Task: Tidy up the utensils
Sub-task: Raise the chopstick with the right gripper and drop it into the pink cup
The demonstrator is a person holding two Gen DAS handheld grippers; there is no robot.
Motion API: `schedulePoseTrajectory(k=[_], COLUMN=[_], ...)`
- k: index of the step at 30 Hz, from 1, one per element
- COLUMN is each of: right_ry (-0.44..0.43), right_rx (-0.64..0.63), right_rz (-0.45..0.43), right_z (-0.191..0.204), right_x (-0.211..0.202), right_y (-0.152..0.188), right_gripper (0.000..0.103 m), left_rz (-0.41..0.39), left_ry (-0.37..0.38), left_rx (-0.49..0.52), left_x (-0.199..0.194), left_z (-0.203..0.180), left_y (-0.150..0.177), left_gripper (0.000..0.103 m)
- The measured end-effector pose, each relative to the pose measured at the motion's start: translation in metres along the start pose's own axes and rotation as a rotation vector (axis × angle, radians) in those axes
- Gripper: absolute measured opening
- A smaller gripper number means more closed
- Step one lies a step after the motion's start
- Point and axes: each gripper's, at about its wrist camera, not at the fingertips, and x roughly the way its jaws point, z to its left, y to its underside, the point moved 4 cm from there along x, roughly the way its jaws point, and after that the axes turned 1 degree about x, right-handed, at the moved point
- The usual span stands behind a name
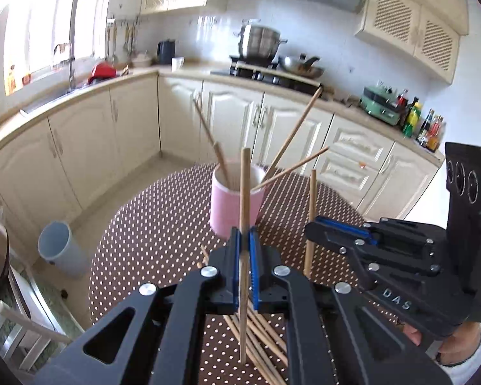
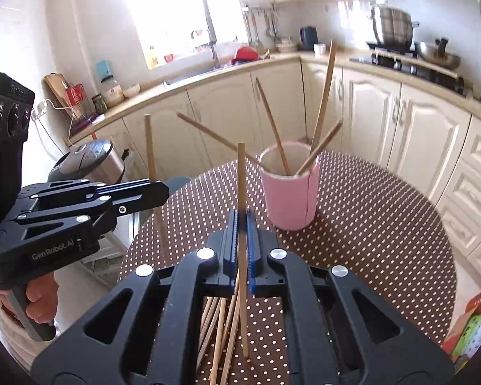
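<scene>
A pink cup point(image 1: 235, 207) stands on the dotted round table point(image 1: 163, 224) and holds several wooden chopsticks leaning outward; it also shows in the right wrist view point(image 2: 290, 199). My left gripper point(image 1: 244, 240) is shut on one upright chopstick point(image 1: 244, 186), just in front of the cup. My right gripper point(image 2: 242, 224) is shut on another upright chopstick point(image 2: 241, 176), left of and nearer than the cup. Each gripper shows in the other's view: right gripper point(image 1: 314, 234), left gripper point(image 2: 158, 192). Several loose chopsticks point(image 1: 263, 333) lie on the table under the grippers, also in the right wrist view point(image 2: 221, 330).
Cream kitchen cabinets point(image 1: 118, 134) and a counter wrap around behind the table. A grey bin point(image 1: 59, 248) stands on the floor at left. A rice cooker point(image 2: 86, 160) sits left of the table. A colourful box point(image 2: 471, 330) lies at the table's right edge.
</scene>
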Motion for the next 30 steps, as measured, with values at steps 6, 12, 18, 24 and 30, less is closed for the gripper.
schedulePoseTrajectory(k=[6, 12, 18, 24, 30], right_ry=[0.010, 0.023, 0.050, 0.078, 0.114], right_rx=[-0.007, -0.013, -0.001, 0.009, -0.013], right_rz=[-0.095, -0.189, -0.294, -0.371, -0.416], right_z=[0.001, 0.001, -0.002, -0.009, -0.014], right_x=[-0.028, -0.047, -0.056, -0.057, -0.052], right_y=[-0.012, -0.034, -0.065, -0.090, -0.106], right_gripper=[0.006, 0.006, 0.005, 0.005, 0.005], left_rz=[-0.077, -0.150, -0.247, -0.330, -0.410], left_ry=[0.000, 0.002, -0.020, -0.054, -0.092], left_rx=[0.009, 0.006, -0.003, -0.086, -0.105], left_x=[-0.020, -0.028, -0.027, -0.023, -0.015], left_z=[-0.013, -0.018, -0.024, -0.016, -0.013], left_y=[-0.016, -0.044, -0.082, -0.113, -0.136], left_gripper=[0.006, 0.006, 0.006, 0.006, 0.006])
